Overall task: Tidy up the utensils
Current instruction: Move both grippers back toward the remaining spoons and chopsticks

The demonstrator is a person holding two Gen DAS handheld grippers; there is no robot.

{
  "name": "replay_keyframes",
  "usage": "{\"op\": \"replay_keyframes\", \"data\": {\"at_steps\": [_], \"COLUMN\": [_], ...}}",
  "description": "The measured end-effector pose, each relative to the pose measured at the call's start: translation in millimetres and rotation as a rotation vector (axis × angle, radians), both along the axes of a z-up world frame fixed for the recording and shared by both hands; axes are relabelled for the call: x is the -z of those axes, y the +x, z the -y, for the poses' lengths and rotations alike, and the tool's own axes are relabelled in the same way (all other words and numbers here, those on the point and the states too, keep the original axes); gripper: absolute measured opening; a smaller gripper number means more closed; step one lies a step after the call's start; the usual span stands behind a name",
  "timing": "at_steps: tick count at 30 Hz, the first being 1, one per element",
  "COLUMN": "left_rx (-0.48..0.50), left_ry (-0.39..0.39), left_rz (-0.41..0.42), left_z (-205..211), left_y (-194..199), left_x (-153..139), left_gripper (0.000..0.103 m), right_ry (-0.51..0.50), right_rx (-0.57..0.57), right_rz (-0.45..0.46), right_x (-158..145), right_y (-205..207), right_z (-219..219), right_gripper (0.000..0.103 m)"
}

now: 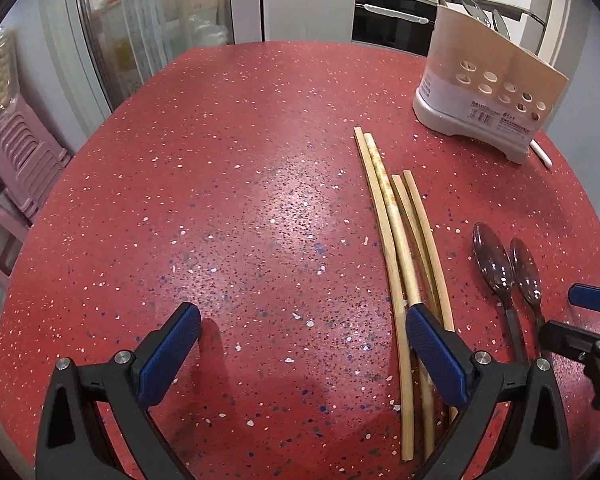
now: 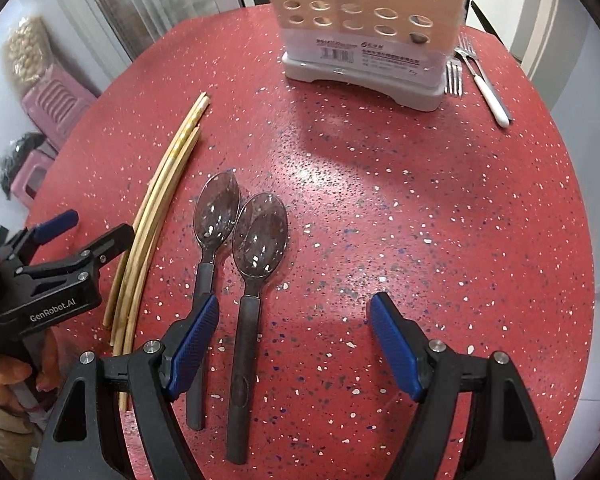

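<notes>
Right gripper [image 2: 294, 344] wide open, nothing held, pointing down over two spoons [image 2: 240, 264] lying side by side, handles toward it; right-hand spoon's handle sits btwn the jaws, left pad over the other's handle. Left gripper [image 1: 302, 350] also open & empty, right pad above the chopsticks [image 1: 400, 264], just left of the spoons. Spoons look like light clear plastic w/ dark stiff handles; prob. slick bowls, so grip mid-handle. Chopsticks thin, rigid, likely to roll; pinch as a bundle. Holder [image 2: 364, 40] upright at far side, forks [image 2: 480, 76] beside it; red speckled table [image 2: 440, 220], hard, glossy; kitchen behind.
</notes>
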State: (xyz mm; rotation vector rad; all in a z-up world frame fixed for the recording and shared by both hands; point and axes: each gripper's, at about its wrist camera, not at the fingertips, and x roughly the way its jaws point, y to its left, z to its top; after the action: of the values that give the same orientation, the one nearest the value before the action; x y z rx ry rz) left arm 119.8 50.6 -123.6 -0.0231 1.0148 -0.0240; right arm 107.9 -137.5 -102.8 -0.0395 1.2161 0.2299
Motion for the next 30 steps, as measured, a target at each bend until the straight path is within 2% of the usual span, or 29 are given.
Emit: {"op": "replay_keyframes", "data": {"at_steps": [5, 9, 12, 19, 25, 30], "left_rx": [0.002, -0.008, -0.006, 0.030, 0.074, 0.130], "left_ry": [0.000, 0.002, 0.000, 0.047, 0.048, 0.041], "left_rz": [0.000, -0.006, -0.023, -0.052, -0.092, -0.129], "left_z": [-0.4, -4.4, -4.5, 3.3, 12.2, 24.6], "left_y": [1.1, 6.8, 15.0, 37.0, 62.2, 71.4], "left_x": [0.7, 0.1, 0.8, 1.4, -1.0, -1.8], "left_gripper": [0.103, 0.103, 0.103, 0.103, 0.103, 0.103], "right_ry": [-0.073, -0.121, -0.129, -0.131, -0.134, -0.123], "right_rx": [-0.024, -0.039, -0.064, -0.089, -0.107, -0.137], "right_rz": [0.015, 0.027, 0.026, 0.019, 0.009, -0.011], "right_x": [4.6, 4.2, 2.9, 2.3, 2.8, 1.4], "right_y": [2.6, 4.2, 7.5, 13.7, 23.6, 28.2], "right_z": [-14.1, -22.5, -28.7, -39.4, -32.0, -37.7], "right_gripper": [0.072, 0.058, 0.051, 0.046, 0.041, 0.028]}}
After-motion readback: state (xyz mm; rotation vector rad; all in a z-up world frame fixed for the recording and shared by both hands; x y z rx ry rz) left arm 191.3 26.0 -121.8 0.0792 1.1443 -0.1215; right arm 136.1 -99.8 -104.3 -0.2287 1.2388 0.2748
